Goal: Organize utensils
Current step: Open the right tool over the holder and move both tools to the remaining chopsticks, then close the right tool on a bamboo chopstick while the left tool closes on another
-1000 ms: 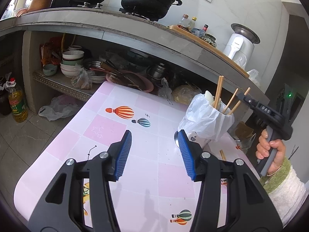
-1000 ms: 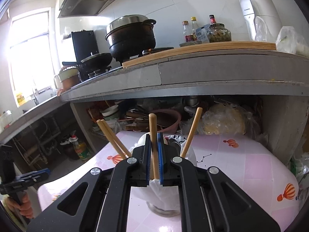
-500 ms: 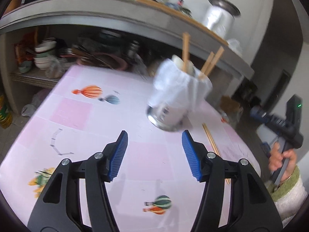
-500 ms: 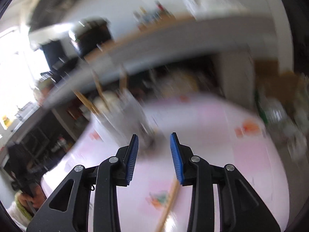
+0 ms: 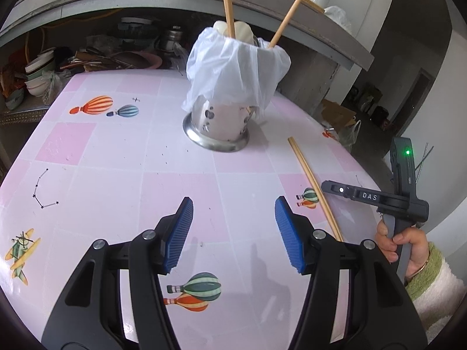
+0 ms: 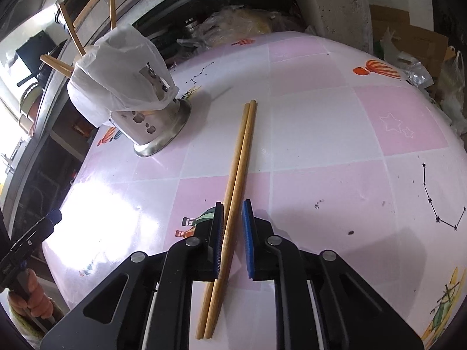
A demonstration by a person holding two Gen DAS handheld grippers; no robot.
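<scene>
My right tool (image 6: pixel 232 233) straddles the chopsticks (image 6: pixel 235 186), pads apart, seemingly not yet clamped. Closing off-centre could pinch one and roll the other across the worktop (image 6: pixel 321 134). My left tool (image 5: pixel 232 233) hangs open, empty.

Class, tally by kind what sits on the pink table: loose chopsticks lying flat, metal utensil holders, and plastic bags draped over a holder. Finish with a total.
Loose chopsticks: 2
Metal holder: 1
Plastic bag: 1
Total: 4
</scene>
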